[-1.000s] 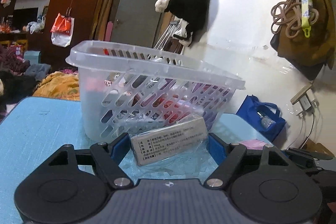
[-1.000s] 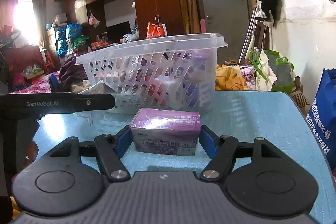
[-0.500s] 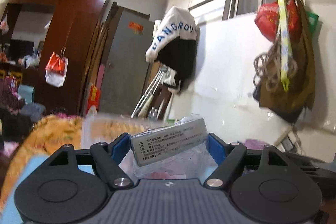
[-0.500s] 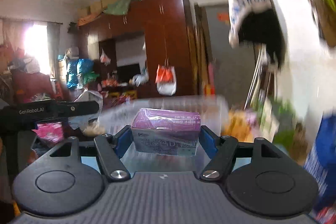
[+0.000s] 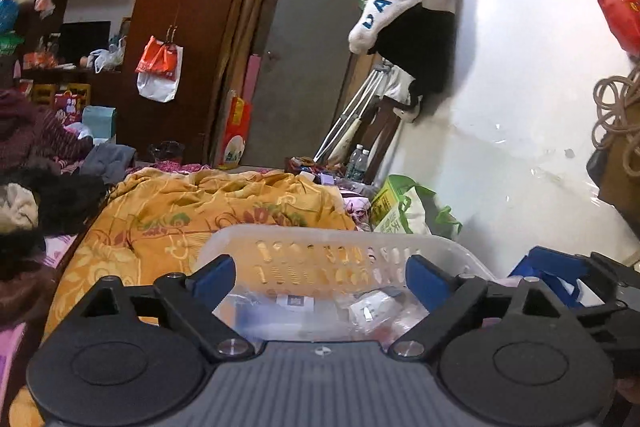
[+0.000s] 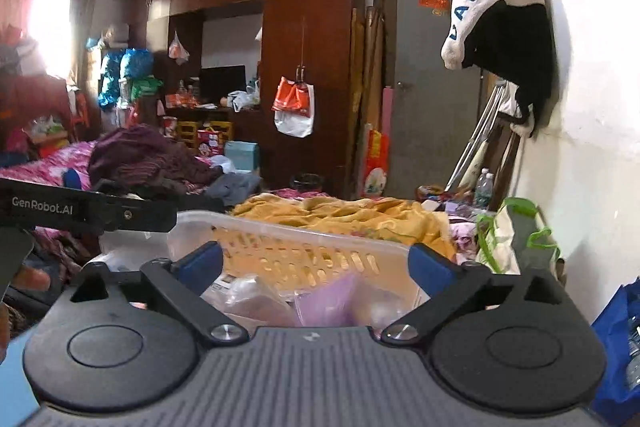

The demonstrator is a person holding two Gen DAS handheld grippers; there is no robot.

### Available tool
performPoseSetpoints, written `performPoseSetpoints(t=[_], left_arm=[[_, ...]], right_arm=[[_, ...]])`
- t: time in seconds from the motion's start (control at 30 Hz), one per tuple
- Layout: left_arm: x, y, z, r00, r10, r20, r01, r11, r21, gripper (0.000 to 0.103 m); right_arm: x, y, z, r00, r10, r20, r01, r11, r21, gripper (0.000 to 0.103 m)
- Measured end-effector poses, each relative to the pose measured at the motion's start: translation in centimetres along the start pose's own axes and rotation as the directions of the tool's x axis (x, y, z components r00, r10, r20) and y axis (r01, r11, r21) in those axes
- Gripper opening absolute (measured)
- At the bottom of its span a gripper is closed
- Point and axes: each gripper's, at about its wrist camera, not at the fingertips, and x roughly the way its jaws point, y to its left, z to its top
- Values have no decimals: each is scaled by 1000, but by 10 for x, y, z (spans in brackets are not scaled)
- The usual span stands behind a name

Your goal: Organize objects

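Note:
A clear slotted plastic basket (image 5: 320,237) sits just below both grippers. My left gripper (image 5: 319,279) hovers over its near rim, its jaws opening with nothing between them. Below it, a clear labelled packet (image 5: 294,301) and white packs (image 5: 372,309) lie inside. My right gripper (image 6: 316,266) also hangs above the basket (image 6: 280,229), jaws opening and empty. The purple box (image 6: 328,303), blurred, is inside the basket beside a clear packet (image 6: 248,293). The left gripper's arm (image 6: 92,211) crosses the right wrist view at left.
Behind the basket is a bed with an orange blanket (image 5: 208,211) and piled clothes (image 6: 144,155). A green-handled bag (image 6: 516,243) and a blue bag (image 6: 616,327) stand by the white wall on the right. A dark wardrobe (image 6: 312,27) and grey door fill the back.
Both grippers rose from the table to above the basket. The left let go of the clear labelled packet and the right let go of the purple box; both jaws now stand wide.

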Motion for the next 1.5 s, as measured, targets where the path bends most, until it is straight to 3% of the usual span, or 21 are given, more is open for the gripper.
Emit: performPoseSetpoints(t=[0.1,0.33,0.43,0.57,0.87,1.07,1.5], left_arm=[[-6,5,-4,1000,-6,10,6,1000,4,97],[-51,-6,-15,988,-76,136,63,994,94,103],[-57,-9,-23,987,-103,122,91,990,104,103],[-59,-14,-34,991,-89,98,77,990,122,103],[-64,-22,-51,997,-52,50,44,988,147,103],[-67,-31,-60,999,-2,39,-5,982,190,103],[-64,-38,-68,999,30,23,-34,977,208,103]], right_arm=[[-17,-7,-2,1000,19,25,-20,999,34,103],[-50,-12,-5,999,16,39,-18,999,52,103],[-61,-5,-12,999,-15,45,14,1000,5,103],[-76,3,-23,997,-67,49,68,998,-7,103],[-73,-16,-29,1000,-29,-8,30,995,92,103],[-66,-17,-36,998,-48,-27,51,995,88,103],[-67,-17,-51,998,-52,-45,56,994,94,103]])
